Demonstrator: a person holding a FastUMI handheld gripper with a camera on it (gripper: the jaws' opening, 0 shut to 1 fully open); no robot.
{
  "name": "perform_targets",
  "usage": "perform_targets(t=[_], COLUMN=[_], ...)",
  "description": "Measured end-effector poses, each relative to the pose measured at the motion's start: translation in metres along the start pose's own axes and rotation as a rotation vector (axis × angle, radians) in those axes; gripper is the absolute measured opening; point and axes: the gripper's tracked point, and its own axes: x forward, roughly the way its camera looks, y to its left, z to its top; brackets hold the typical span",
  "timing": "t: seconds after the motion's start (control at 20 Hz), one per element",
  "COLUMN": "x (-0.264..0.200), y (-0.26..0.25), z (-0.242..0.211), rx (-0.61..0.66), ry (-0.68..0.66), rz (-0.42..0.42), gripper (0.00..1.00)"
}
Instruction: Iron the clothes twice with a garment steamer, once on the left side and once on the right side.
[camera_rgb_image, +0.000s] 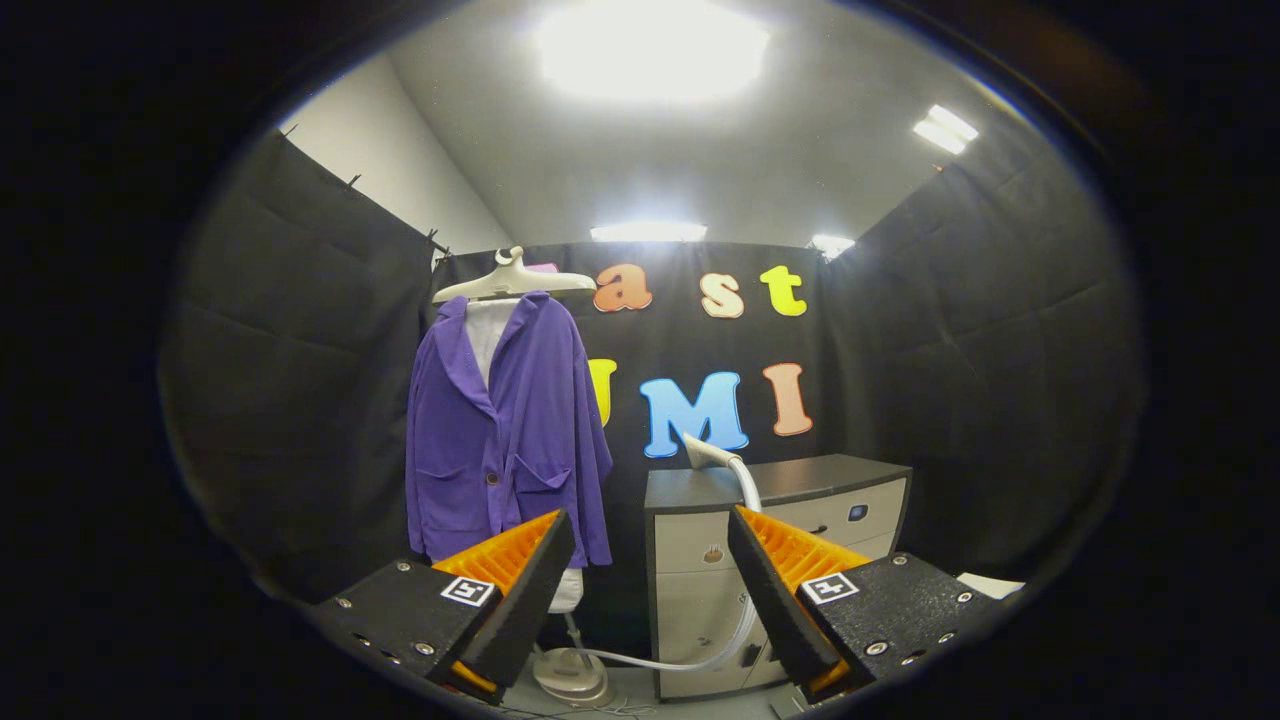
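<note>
Currently gripper wide open, empty; steamer head beyond fingers.

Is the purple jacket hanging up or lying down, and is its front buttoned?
Hanging. The purple jacket hangs from a white hanger, beyond the open gripper; its front looks closed at a button.

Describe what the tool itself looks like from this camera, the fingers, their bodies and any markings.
The tool has two wedge-shaped fingers with ribbed inner faces, spread apart with nothing between them. Each finger sits on a blocky, textured body fastened with small silver screws. Each body carries a square white tag printed with a black pattern. No cable or sleeve is visible.
</note>
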Motion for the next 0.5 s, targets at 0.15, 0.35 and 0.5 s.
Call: perform_targets(t=[0.15, 0.35, 0.5], x=[0.043, 0.086, 0.119], y=[-0.004, -0.026, -0.050], z=[0.026, 0.051, 0.069], rx=[0.004, 0.019, 0.025], ry=[-0.012, -0.034, -0.044], rz=[0.038, 0.064, 0.068], gripper=[0.95, 0.95, 0.95])
